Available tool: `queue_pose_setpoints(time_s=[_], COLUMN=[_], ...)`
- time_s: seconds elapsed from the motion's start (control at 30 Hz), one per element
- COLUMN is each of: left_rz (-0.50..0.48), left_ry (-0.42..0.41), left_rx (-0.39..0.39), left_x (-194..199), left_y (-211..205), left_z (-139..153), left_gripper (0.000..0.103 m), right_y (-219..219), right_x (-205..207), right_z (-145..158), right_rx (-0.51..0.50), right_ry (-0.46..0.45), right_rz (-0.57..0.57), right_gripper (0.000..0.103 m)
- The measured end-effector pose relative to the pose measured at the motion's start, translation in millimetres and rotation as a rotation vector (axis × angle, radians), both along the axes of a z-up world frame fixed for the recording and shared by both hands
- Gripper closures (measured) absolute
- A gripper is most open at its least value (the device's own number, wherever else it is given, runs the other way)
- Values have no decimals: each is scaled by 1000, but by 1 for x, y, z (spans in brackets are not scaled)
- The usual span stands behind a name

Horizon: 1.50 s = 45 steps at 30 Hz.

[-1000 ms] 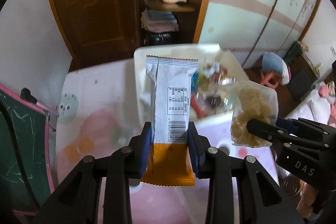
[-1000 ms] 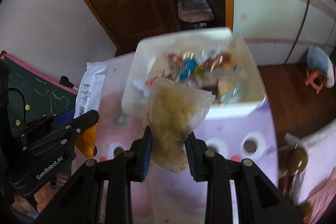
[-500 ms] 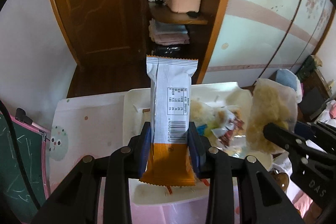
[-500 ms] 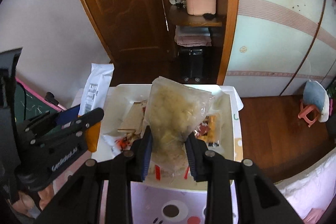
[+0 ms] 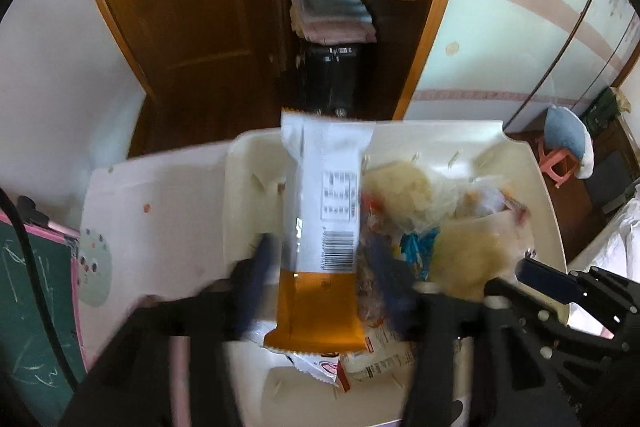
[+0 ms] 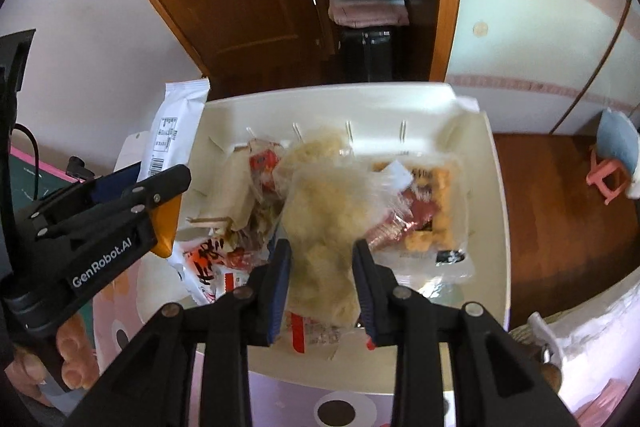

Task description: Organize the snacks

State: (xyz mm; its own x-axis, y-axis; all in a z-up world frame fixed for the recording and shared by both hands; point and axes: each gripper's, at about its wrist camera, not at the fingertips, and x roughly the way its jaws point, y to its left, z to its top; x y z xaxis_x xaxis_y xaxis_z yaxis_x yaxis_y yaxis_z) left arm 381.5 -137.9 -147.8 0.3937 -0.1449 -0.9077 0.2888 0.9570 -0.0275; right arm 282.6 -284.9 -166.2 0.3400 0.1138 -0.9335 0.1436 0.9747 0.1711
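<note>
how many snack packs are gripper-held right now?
2: white-and-orange wrapped bar in the left hand-held gripper; clear bag of pale puffed snacks in the right hand-held gripper, both over the white bin.
</note>
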Motion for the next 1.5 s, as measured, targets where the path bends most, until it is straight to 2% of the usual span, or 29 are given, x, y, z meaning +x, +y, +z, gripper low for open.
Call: queue_pose_setpoints(time_s=[0.03, 0.1, 0.13, 0.33, 0.7, 1.13, 1.5], left_rz=[12, 28, 24, 16, 31, 34, 38], left_ry=[-1, -18, -13, -5, -15, -89, -153], left_rx=[-3, -5, -6, 36, 19, 5, 46], left_x=[0, -1, -1, -6, -26, -87, -164], left_y=[1, 4, 4, -2, -3, 13, 44], left_z=[-2, -5, -6, -15, -4, 46, 93], left_gripper=[15, 12, 12, 12, 12, 12, 10], right_y=[-2, -4, -6, -6, -4, 7, 28], right_x=[-1, -5, -7, -15, -32, -69, -143], right_z=[-3, -7, -7, -15, -9, 23, 74], right_rx=[0, -5, -2, -11, -19, 11, 18], right_ry=[1, -5, -6, 11, -11, -55, -107], right_rz=[-6, -18, -17, -14, -6, -15, -28], right_gripper=[50, 40, 39, 38, 38, 33, 33])
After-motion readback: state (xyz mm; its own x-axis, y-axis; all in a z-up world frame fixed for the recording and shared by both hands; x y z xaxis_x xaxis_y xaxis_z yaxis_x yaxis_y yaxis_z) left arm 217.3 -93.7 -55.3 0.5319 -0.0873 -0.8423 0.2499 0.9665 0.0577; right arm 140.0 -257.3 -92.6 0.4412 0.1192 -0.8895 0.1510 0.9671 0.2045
